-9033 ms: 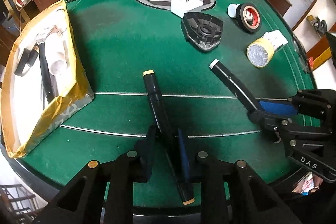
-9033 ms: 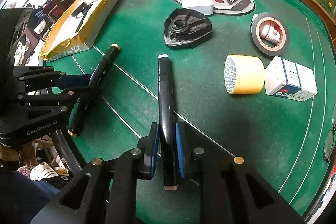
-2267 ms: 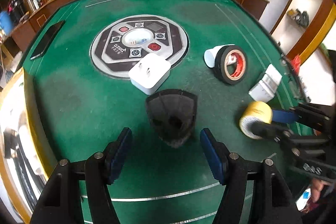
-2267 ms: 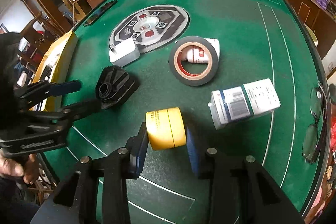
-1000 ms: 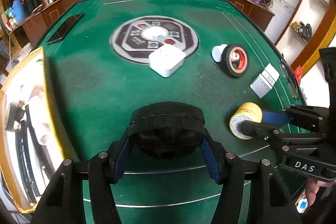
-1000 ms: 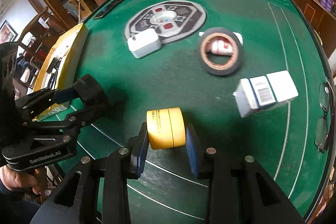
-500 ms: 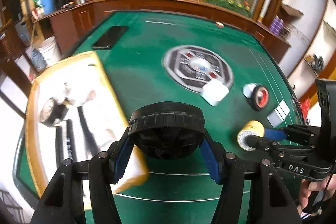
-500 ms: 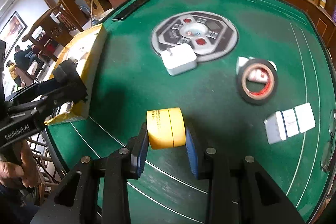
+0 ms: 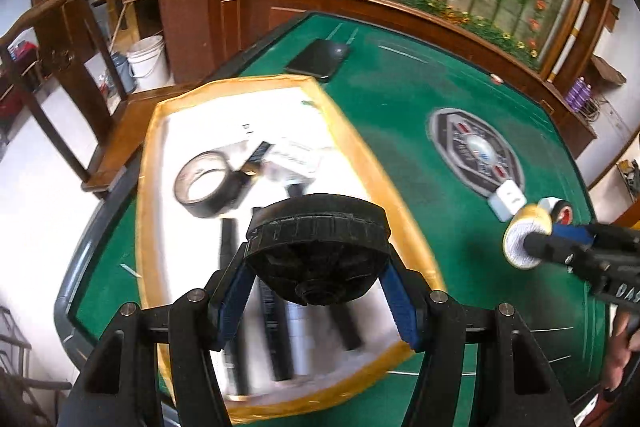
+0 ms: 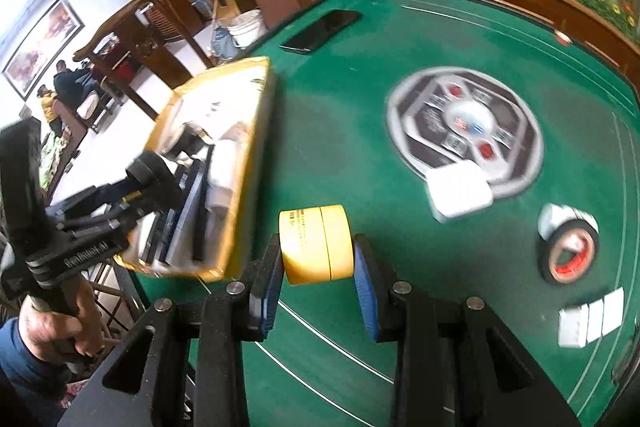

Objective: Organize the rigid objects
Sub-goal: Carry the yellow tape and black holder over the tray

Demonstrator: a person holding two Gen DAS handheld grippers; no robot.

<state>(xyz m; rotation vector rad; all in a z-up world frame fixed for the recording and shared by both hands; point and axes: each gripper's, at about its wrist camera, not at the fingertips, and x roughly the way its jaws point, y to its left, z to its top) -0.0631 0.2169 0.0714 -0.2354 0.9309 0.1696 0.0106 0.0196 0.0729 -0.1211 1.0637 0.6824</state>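
Left hand-held gripper [image 9: 318, 291] clamps black part [image 9: 318, 255] over box [image 9: 404, 219]; right hand-held gripper [image 10: 316, 275] holds yellow tape [image 10: 316, 245] above counter [image 10: 340, 115]. Lower into bare floor, release gently

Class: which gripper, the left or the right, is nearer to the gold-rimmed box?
Left. The left gripper, clamping a black plastic part, hangs over the gold-rimmed box. The right gripper, holding yellow tape, is beside it over the felt.
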